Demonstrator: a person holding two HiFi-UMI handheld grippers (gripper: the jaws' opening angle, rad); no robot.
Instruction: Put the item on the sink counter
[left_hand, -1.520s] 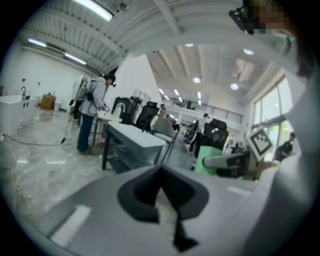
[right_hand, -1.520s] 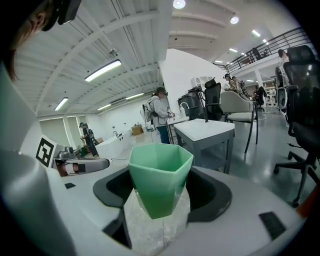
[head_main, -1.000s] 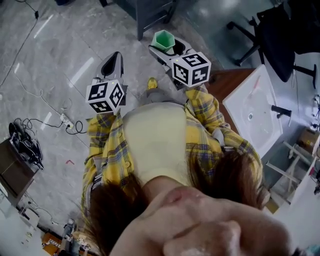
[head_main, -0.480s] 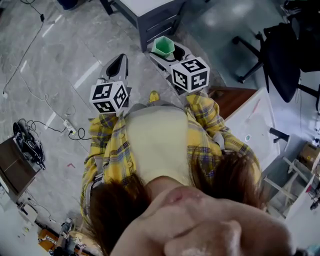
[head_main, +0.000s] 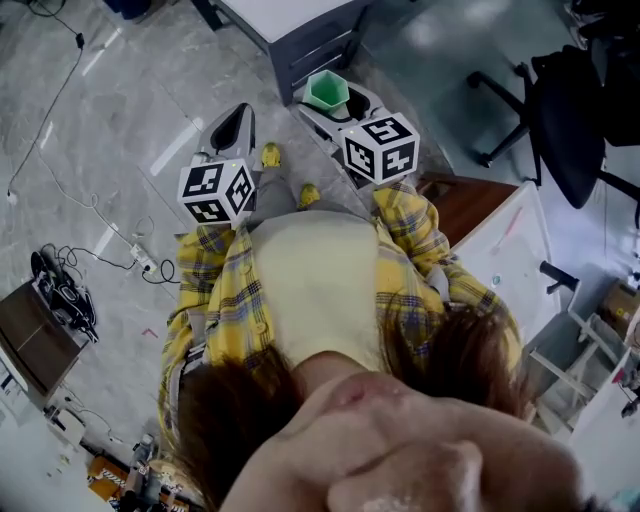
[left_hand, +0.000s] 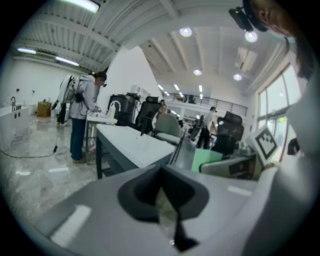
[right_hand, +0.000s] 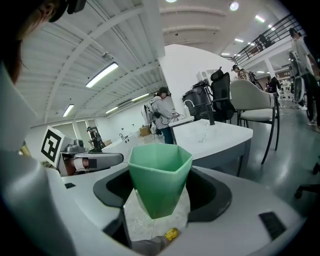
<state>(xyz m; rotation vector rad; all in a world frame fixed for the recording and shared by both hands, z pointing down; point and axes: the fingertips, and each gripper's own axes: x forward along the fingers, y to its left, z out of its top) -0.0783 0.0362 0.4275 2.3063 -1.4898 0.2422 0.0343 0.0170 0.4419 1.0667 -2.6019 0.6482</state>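
Note:
A green plastic cup stands upright between the jaws of my right gripper, which is shut on it and held out in front of my body. In the right gripper view the cup fills the middle, gripped low on its sides by the right gripper. My left gripper hangs beside it to the left, shut and empty; its jaws leave only a thin slit. The white sink lies on a brown counter, off to the right of both grippers.
A grey table stands just beyond the cup. A black office chair is at the upper right. Cables and a power strip trail over the marble floor on the left. People stand at far benches.
The person has stepped forward: the grey table has come into view at the top, the sink has slid toward the right edge, and a second yellow shoe shows. Both grippers keep their pose.

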